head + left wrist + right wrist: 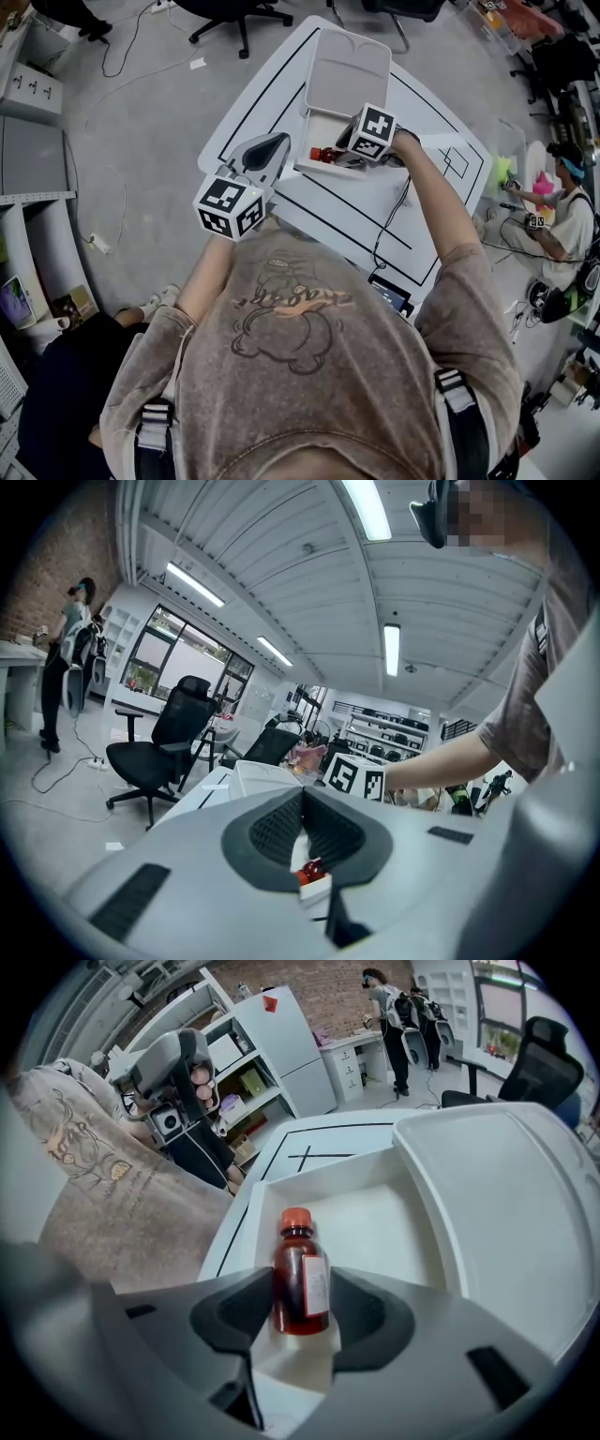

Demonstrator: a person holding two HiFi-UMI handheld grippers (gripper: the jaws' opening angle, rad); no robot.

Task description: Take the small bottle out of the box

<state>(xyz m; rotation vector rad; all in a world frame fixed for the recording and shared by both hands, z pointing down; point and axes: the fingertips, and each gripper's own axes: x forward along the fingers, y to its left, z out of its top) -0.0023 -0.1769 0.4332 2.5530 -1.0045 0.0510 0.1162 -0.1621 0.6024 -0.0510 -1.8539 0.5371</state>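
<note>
Small bottle (pixel 300 1274), white label unreadable, is pinched by right gripper (pixel 302 1299) inside white box (pixel 384 1227); left gripper (pixel 302 799) is pressed together, empty; black-lined white table (pixel 366 208), grey floor (pixel 141 122), office chair (pixel 155 752)

From your head camera, the bottle (pixel 322 155) is only a red sliver; your right gripper (pixel 349 145) covers the rest and the near end of the box (pixel 319 129). Looking along your left gripper (pixel 302 799), its fingers (pixel 272 832) hide nearly all the box. The bottle's label print is too small to read, and the counter (pixel 375 202) loses its near edge under your chest.
</note>
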